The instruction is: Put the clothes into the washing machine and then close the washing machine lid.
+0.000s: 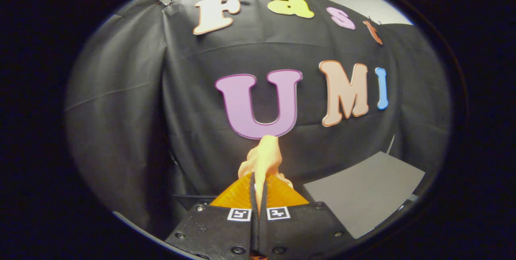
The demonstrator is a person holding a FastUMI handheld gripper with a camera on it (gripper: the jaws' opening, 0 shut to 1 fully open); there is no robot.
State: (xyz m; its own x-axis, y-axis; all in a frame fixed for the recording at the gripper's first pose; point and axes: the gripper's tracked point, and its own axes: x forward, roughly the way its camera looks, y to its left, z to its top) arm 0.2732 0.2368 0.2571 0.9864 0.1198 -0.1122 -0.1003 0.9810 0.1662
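My gripper [258, 183] is shut on a pale orange piece of cloth [264, 159]. The cloth is pinched between both fingers and bunches up just beyond the fingertips, in the air in front of the black cloth wall. The part of the cloth below the fingers is hidden.
A flat grey surface [363, 193] lies low to the right of the fingers, reaching back to the black cloth wall [193, 102]. A dark edge [193, 200] shows low on the left, just beside the fingers.
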